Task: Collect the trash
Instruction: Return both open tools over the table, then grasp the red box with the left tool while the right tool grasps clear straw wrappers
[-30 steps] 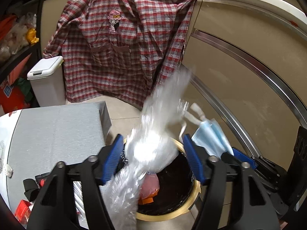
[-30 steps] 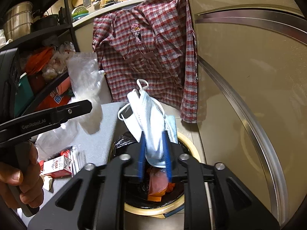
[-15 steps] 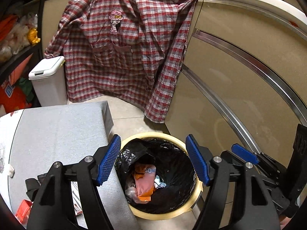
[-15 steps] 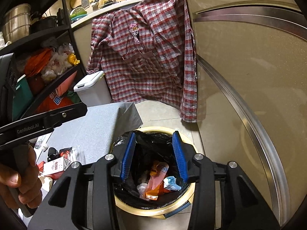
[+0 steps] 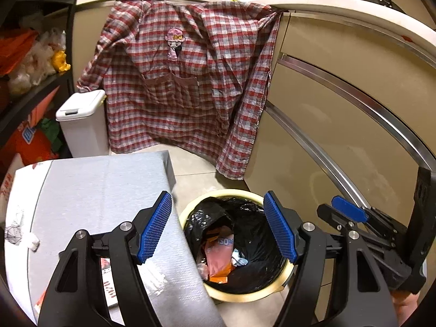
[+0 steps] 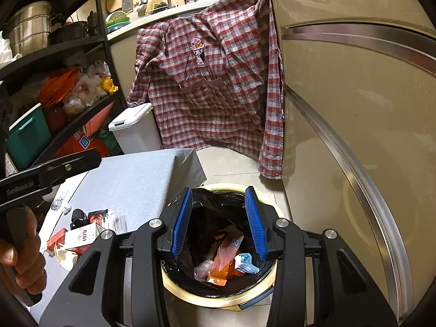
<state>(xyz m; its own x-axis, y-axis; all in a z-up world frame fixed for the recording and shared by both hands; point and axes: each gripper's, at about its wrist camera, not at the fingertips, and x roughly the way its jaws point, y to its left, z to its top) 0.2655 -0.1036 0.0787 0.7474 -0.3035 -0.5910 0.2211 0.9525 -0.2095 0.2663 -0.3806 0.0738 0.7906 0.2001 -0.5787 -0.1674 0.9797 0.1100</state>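
Note:
A round bin (image 5: pixel 245 295) with a yellow rim and black liner stands on the floor beside the grey-covered table (image 5: pixel 95 190). Inside it lie an orange and pink wrapper (image 5: pixel 218 256), a blue face mask (image 6: pixel 246 263) and a crumpled clear bag (image 6: pixel 203 268). My left gripper (image 5: pixel 217 199) hangs open over the bin's near-left edge, nothing between its blue pads. My right gripper (image 6: pixel 218 193) is open straight above the bin, also empty. On the table lie a red-and-white carton (image 6: pixel 81 238), a black item (image 6: pixel 77 215) and a white scrap (image 5: pixel 34 244).
A plaid shirt (image 5: pixel 185 87) hangs from the counter behind the bin. A white lidded bin (image 5: pixel 81 125) stands at the back left, next to a black shelf (image 6: pixel 54 95) full of bags. Beige cabinet fronts (image 5: pixel 354 136) close off the right side.
A second ago a clear bag was dropping from my left gripper and my right was shut on the blue mask. Both now lie in the bin; the right jaws have opened and the left gripper has drawn back.

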